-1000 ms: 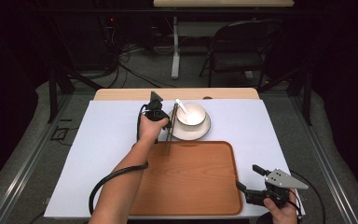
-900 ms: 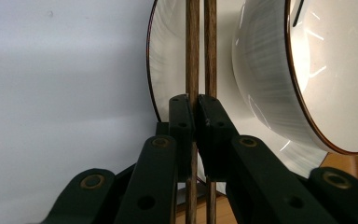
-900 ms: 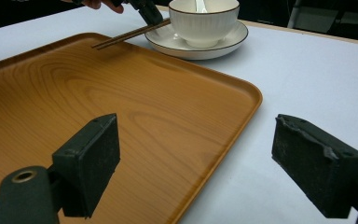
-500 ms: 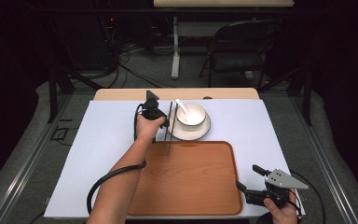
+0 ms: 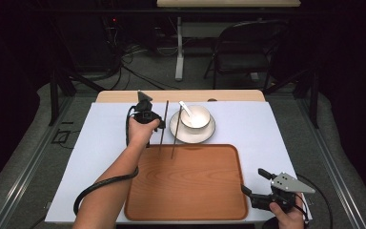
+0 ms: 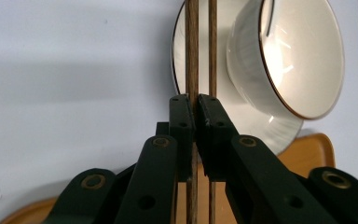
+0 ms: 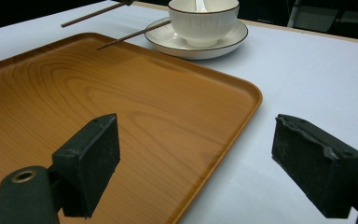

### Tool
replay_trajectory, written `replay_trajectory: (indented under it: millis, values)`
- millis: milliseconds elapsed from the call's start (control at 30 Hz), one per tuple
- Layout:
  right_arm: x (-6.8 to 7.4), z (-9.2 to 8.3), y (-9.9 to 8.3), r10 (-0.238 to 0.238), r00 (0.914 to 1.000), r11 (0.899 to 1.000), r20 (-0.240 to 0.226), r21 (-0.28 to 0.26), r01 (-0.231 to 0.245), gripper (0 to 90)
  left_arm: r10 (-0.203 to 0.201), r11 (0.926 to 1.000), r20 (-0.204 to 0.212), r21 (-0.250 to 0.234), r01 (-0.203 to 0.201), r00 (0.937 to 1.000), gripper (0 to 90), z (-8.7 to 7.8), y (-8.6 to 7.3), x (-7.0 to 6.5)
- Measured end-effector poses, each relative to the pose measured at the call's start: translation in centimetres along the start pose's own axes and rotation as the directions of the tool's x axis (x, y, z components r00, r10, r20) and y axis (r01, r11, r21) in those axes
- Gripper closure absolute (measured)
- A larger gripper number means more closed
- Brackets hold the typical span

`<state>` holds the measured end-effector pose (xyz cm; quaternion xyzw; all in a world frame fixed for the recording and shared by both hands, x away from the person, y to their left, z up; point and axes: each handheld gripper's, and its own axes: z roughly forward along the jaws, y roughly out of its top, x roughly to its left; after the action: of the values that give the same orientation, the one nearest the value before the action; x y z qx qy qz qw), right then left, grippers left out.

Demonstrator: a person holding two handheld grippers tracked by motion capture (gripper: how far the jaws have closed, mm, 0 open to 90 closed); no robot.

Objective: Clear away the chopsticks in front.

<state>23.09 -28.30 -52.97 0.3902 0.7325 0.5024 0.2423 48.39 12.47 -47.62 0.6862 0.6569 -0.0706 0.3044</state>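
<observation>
The left gripper (image 5: 156, 125) has its jaws pressed together on 1 chopstick (image 6: 193, 56), which runs straight up between them in the left gripper view. A second chopstick (image 6: 212, 46) lies just beside the first, outside the pinch, and seems to lean on the rim of the saucer (image 6: 178, 60). From the high view both sticks stretch from beside the saucer toward the near side, their lower tips reaching over the far edge of the wooden tray (image 5: 205, 191). A white bowl (image 5: 195, 117) sits on the saucer with a white spoon (image 5: 186, 109) in it.

The right gripper (image 5: 257, 187) rests at the near right corner of the tray, jaws wide apart and holding nothing.

The chopsticks look thin, stiff and light, so weight is no concern; the likely trouble is a smooth round stick rolling or pivoting in a flat pinch. A hold near the middle should keep it level, while a hold near 1 end would probably let the long side droop. The bowl and saucer look like glazed ceramic, breakable and slick, so a swinging stick could knock them.

No brand, label or writing can be read anywhere.
</observation>
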Motion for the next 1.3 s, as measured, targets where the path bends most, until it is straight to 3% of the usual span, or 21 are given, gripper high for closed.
replay_trajectory:
  millis: [133, 233, 367, 600, 833, 1067, 1300]
  values:
    - [0.0, 0.0, 0.0, 0.003, 1.0, 1.0, 0.0, -0.001, -0.003, 14.8, 0.025, 0.9997, 0.014, 0.003, -0.025, 0.9996, 84.6, -1.5, -1.7, 0.1]
    - [0.0, 0.0, 0.0, 0.004, 1.0, 1.0, 0.0, -0.001, -0.004, 14.8, 0.035, 0.9993, 0.041, 0.011, -0.035, 0.9986, 84.6, -3.2, -4.0, 0.8]
    - [0.0, 0.0, 0.0, 0.005, 1.0, 1.0, 0.0, 0.0, -0.005, 14.8, 0.05, 0.9985, 0.051, 0.019, -0.051, 0.9974, 84.6, -4.2, -5.7, 1.6]
    - [0.0, 0.1, 0.1, 0.008, 1.0, 1.0, 0.003, 0.002, -0.008, 14.9, 0.028, 0.9991, 0.075, 0.029, -0.03, 0.9968, 84.6, -5.7, -9.6, 3.7]
    - [0.0, 0.1, 0.1, 0.008, 0.9999, 1.0, 0.007, 0.0, -0.008, 14.8, -0.002, 0.9985, 0.078, 0.055, -0.002, 0.9969, 84.6, -5.6, -12.3, 5.0]
    - [0.0, 0.1, 0.1, 0.008, 0.9999, 1.0, 0.009, 0.0, -0.008, 14.8, -0.029, 0.9959, 0.055, 0.087, 0.024, 0.998, 84.6, -4.5, -14.5, 5.7]
    - [0.0, 0.1, 0.1, 0.008, 0.9999, 1.0, 0.008, -0.002, -0.008, 14.8, -0.039, 0.9924, 0.033, 0.118, 0.035, 0.9987, 84.6, -3.2, -15.0, 5.9]
